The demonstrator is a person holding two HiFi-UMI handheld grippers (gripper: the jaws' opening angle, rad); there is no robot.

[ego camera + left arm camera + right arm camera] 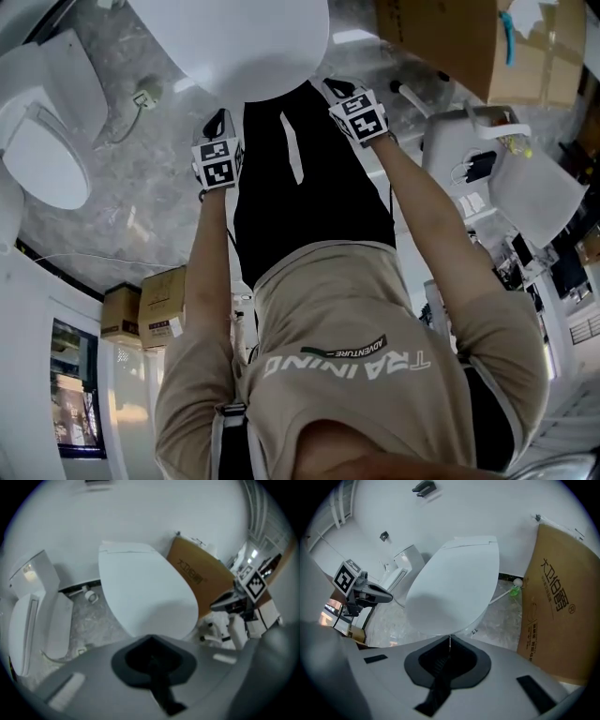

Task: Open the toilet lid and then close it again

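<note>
The white toilet lid [234, 37] lies down over its bowl at the top of the head view. It fills the middle of the left gripper view as a white oval [145, 592], and of the right gripper view [450, 592]. My left gripper [217, 122] hovers just short of the lid's front rim, jaws shut with nothing between them [152, 637]. My right gripper [335, 91] is beside it near the same rim, also shut and empty [450, 637]. Each gripper shows in the other's view: the right gripper [243, 595], the left gripper [358, 592].
A second white toilet [47, 141] stands to the left on the grey marble floor [141, 197]. A large cardboard box [558, 606] leans at the wall on the right. A brush with a green head [514, 588] lies behind the toilet. White fixtures [469, 159] crowd the right side.
</note>
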